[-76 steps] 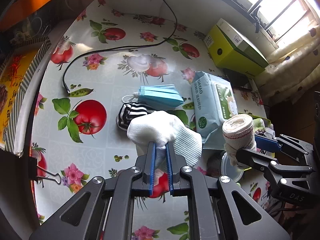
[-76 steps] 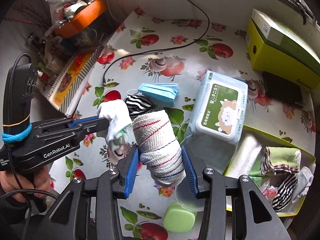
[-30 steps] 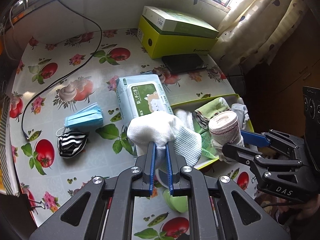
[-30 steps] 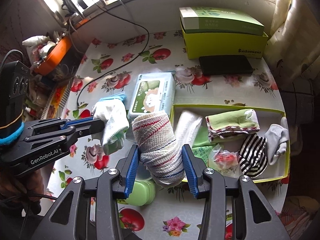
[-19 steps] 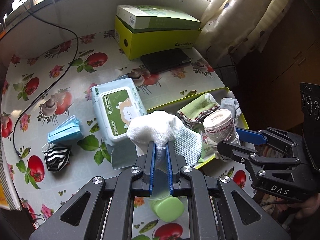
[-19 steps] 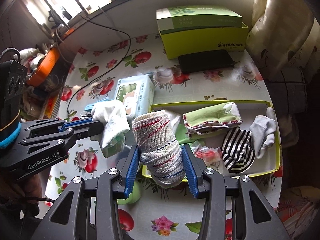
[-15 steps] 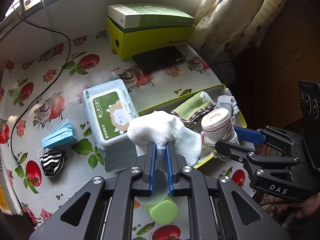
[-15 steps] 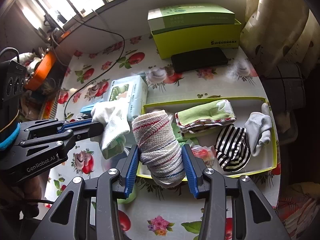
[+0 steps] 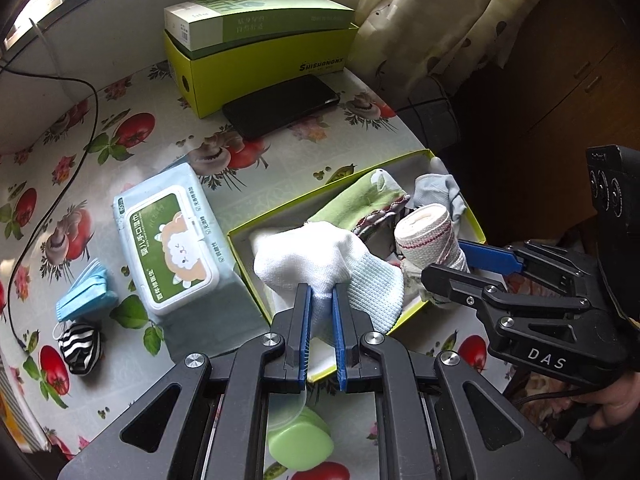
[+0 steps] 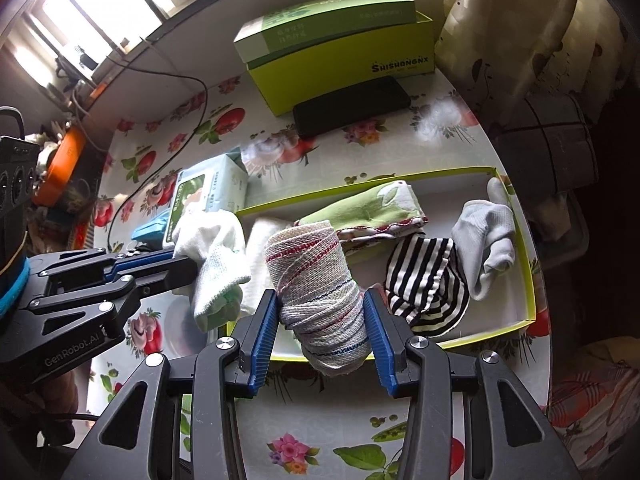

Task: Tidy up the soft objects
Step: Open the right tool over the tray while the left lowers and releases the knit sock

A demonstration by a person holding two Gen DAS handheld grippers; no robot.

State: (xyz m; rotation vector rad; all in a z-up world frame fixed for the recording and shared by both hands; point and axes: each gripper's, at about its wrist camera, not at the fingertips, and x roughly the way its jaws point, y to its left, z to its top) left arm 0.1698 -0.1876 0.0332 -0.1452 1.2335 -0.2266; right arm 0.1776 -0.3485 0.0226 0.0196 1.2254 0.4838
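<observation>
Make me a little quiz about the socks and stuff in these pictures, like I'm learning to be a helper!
1. True or false: the left tool is pinching a white sock.
2. What is the right tool holding? A) a rolled striped cloth B) a phone C) a pack of wipes
3. Fill in: the black-and-white striped sock lies inside the yellow-green ____.

Key: 1 true. 2 A, the rolled striped cloth. 3 tray.
</observation>
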